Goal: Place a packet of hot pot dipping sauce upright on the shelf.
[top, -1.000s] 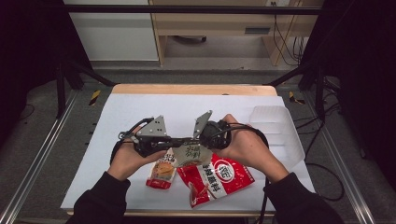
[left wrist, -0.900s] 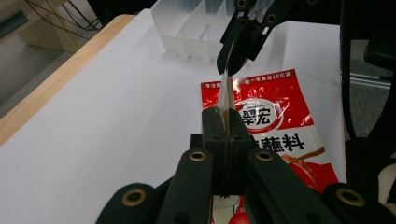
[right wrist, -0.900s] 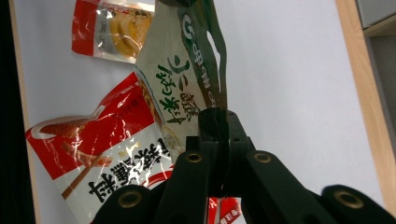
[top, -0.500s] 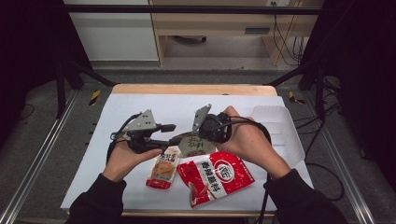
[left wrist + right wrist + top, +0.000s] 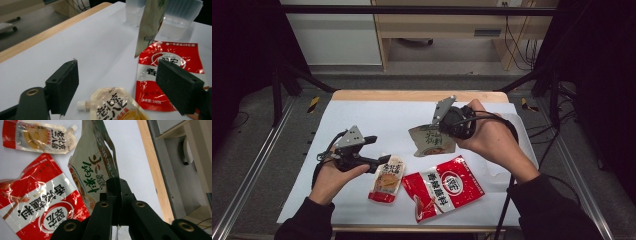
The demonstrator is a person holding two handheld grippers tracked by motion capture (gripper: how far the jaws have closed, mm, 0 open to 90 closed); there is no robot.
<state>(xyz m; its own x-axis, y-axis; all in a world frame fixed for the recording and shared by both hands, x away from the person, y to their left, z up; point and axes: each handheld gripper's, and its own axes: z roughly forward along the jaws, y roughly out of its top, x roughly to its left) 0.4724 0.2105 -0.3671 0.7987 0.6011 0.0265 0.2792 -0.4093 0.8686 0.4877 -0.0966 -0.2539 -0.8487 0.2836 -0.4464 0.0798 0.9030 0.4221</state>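
Right claw (image 5: 117, 195) pinches beige pouch (image 5: 92, 170); left claw (image 5: 117, 85) just opened wide, empty; left gripper view reveals clear tub (image 5: 180, 17).

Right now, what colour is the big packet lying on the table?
Red, with a white band and dark writing; clearest in the right gripper view.

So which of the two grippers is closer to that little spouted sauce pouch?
Left. The left gripper sits right beside the spouted sauce pouch, jaws open with its spout between them. The right gripper is farther off above the table, shut on the beige-green packet.
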